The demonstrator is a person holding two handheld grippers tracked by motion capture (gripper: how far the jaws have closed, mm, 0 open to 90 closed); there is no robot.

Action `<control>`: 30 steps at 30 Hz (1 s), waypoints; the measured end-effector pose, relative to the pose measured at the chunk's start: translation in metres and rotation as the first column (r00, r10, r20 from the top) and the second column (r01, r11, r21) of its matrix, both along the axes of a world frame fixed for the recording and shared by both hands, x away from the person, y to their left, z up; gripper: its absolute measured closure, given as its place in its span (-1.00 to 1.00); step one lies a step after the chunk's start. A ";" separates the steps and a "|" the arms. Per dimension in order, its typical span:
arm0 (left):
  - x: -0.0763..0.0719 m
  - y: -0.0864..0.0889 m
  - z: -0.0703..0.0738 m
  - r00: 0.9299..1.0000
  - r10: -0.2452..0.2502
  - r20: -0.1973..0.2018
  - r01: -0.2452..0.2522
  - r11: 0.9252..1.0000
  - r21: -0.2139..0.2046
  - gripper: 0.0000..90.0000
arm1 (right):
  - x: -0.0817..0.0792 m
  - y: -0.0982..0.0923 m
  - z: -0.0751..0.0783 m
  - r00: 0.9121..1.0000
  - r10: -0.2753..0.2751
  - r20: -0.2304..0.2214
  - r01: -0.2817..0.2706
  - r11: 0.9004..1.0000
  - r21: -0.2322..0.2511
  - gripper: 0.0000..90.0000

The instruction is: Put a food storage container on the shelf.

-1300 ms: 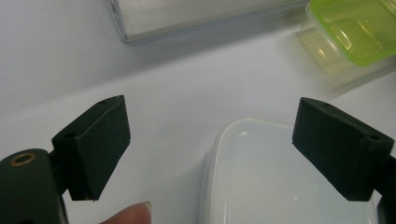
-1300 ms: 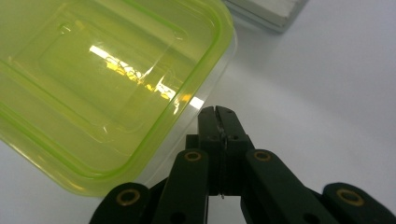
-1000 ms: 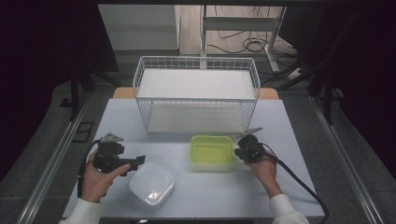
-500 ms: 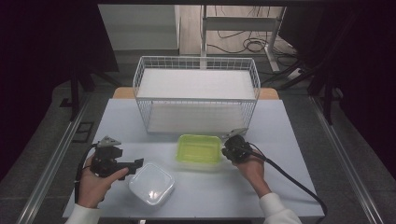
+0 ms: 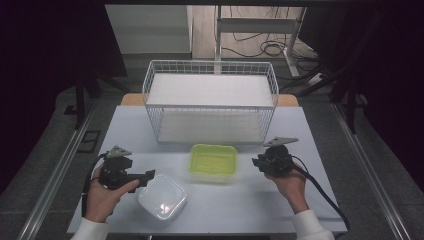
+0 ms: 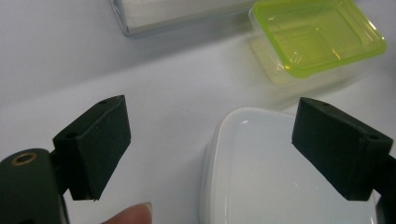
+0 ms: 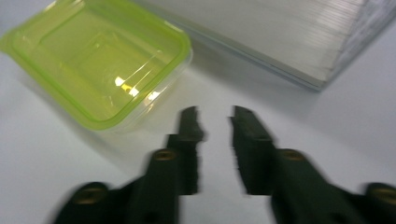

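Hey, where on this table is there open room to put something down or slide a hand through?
Bare table lies in front of the green-lidded container, between the white-lidded container and the right gripper. More on the far-left strip beside the wire basket. Tightest: the narrow gap between basket and green-lidded container, and around the left gripper at the white lid.

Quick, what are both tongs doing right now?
Left tongs: open, over the clear container, holding nothing.
Right tongs: just opening, empty.
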State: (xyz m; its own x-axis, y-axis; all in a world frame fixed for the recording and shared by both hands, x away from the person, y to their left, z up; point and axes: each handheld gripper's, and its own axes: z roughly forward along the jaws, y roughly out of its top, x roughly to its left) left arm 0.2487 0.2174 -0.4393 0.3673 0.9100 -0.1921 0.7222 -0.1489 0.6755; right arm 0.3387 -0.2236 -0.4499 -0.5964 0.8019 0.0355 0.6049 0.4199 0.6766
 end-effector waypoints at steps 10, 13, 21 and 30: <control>0.005 0.001 -0.001 1.000 0.002 0.029 -0.001 0.999 -0.032 -0.72 | 0.002 -0.004 -0.002 0.998 -0.049 -0.044 0.053 0.994 0.091 -0.28; 0.006 0.001 -0.001 0.999 0.001 0.036 0.000 0.999 -0.036 -0.73 | 0.002 -0.004 0.000 0.997 -0.048 -0.060 0.056 0.989 0.138 -0.30; 0.014 -0.006 0.003 1.000 0.000 0.027 0.001 0.998 -0.057 -0.69 | 0.003 -0.008 0.005 0.993 -0.017 -0.119 0.042 0.977 0.209 -0.42; 0.027 -0.032 0.012 0.998 -0.068 -0.010 0.066 0.994 -0.091 -0.60 | -0.001 -0.005 0.010 0.995 0.008 -0.102 0.015 0.974 0.225 -0.48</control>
